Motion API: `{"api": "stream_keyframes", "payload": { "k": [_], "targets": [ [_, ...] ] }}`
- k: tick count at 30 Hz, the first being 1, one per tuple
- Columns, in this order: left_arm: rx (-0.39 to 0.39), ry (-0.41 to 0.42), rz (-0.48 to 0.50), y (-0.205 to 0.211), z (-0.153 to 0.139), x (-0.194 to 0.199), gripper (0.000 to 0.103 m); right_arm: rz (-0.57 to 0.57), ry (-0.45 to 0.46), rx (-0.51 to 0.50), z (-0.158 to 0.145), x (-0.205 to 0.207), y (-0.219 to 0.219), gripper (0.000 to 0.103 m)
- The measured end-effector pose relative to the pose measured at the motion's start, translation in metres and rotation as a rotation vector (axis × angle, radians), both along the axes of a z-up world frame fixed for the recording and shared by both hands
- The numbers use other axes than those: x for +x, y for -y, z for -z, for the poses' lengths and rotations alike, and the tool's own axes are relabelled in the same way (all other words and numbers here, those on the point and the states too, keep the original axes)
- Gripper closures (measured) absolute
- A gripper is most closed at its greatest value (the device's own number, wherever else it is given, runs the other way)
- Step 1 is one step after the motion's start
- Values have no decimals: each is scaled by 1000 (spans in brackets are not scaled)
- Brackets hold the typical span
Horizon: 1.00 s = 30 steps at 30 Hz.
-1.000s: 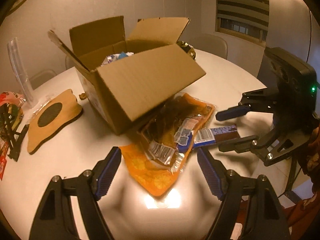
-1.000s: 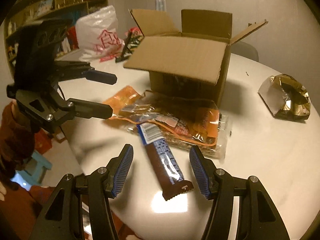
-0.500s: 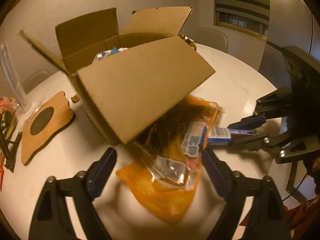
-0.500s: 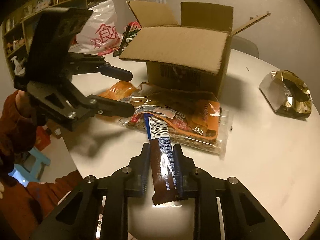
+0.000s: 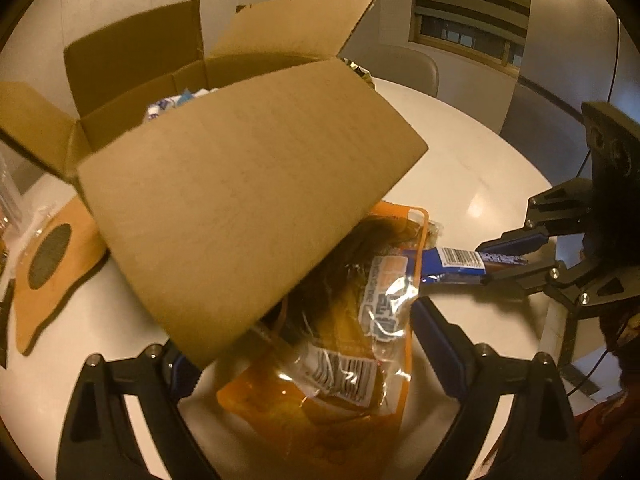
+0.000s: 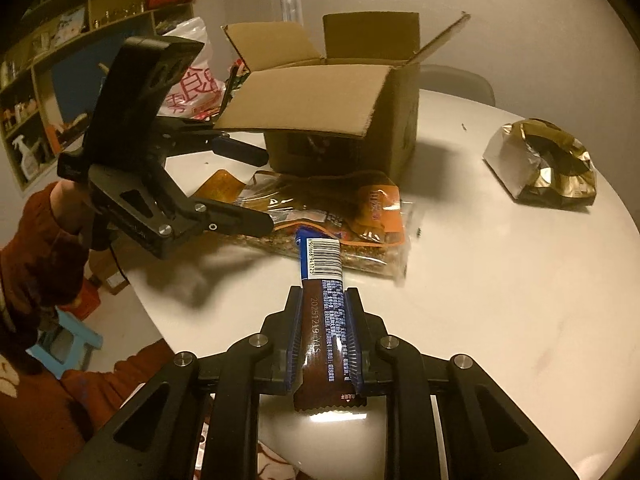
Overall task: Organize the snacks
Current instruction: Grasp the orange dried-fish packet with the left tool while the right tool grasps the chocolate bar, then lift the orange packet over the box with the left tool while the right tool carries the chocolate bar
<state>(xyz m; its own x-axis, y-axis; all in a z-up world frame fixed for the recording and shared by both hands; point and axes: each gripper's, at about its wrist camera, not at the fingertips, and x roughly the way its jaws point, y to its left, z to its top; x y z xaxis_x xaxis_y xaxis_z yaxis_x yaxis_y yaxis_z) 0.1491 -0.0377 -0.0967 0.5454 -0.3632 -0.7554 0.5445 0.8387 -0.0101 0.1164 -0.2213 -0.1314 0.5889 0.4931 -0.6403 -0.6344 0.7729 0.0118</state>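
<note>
Snack bar clamped, pouch straddled

My right gripper (image 6: 324, 336) grips the chocolate bar (image 6: 325, 308); my left gripper's (image 5: 304, 344) jaws stand open around the orange pouch (image 5: 340, 360) beside the cardboard box (image 6: 340, 120).

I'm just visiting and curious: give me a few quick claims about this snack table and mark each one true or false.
1. The right tool grips a brown-and-blue wrapped snack bar. True.
2. The brown cardboard box is taped shut. False: its flaps are open.
3. The left tool is clamped on the orange plastic snack bag. False: it is open around the bag.
4. A crumpled gold foil bag lies on the white round table. True.
</note>
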Motion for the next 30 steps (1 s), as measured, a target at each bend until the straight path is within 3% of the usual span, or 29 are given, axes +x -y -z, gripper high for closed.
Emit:
{"api": "stream_keyframes", "payload": {
  "k": [5,8,10,12,25,30],
  "targets": [
    [-10,-17,21,4,2,0,14,18,-4,7,0,0,9,88],
    [1,-26,34,10,4,-2,28,27,-7,19,-2,0,13,88],
    [24,-14,42,15,4,-5,30,36,-6,23,-3,1,17,88],
    [21,-14,51,17,2,-8,39,51,-3,22,-3,2,20,88],
    [58,-14,18,14,-6,-34,47,122,20,29,-7,2,44,88],
    [31,-9,-4,7,-15,-45,48,158,16,46,-8,5,51,88]
  ]
}}
